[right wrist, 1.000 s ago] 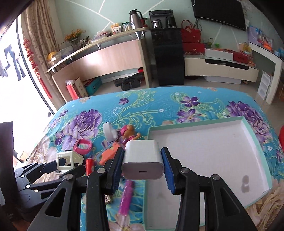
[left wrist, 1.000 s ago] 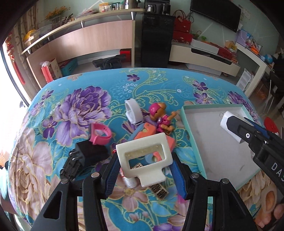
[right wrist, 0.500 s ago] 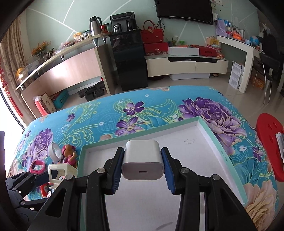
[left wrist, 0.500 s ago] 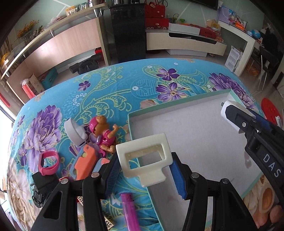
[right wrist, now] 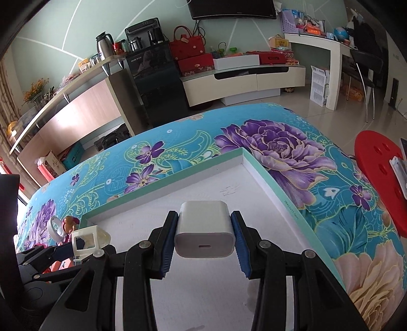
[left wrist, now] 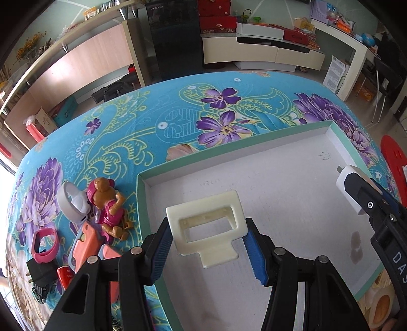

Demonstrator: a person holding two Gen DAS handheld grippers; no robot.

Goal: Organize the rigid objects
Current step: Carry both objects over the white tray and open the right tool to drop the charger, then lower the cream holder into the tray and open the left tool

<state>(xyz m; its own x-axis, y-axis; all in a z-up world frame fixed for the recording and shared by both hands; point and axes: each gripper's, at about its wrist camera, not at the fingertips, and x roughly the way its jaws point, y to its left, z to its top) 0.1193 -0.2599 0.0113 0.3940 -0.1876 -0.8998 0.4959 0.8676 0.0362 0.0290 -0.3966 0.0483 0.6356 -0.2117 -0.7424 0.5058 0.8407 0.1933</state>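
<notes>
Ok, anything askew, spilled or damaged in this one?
Nothing broken or spilled. The white tray has faint stains on its floor near the right claw. The remaining toys lie in a loose heap on the floral cloth left of it, awaiting sorting.

Left gripper (left wrist: 207,244) angled steeply down, jaws clamped on a load. Right gripper (right wrist: 203,240) likewise clamped, tilted down.

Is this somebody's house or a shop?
Most likely a home's living room: a wall-mounted TV hangs above a low media cabinet, and toys like a cartoon pup figure lie on a flowered tablecloth.
</notes>
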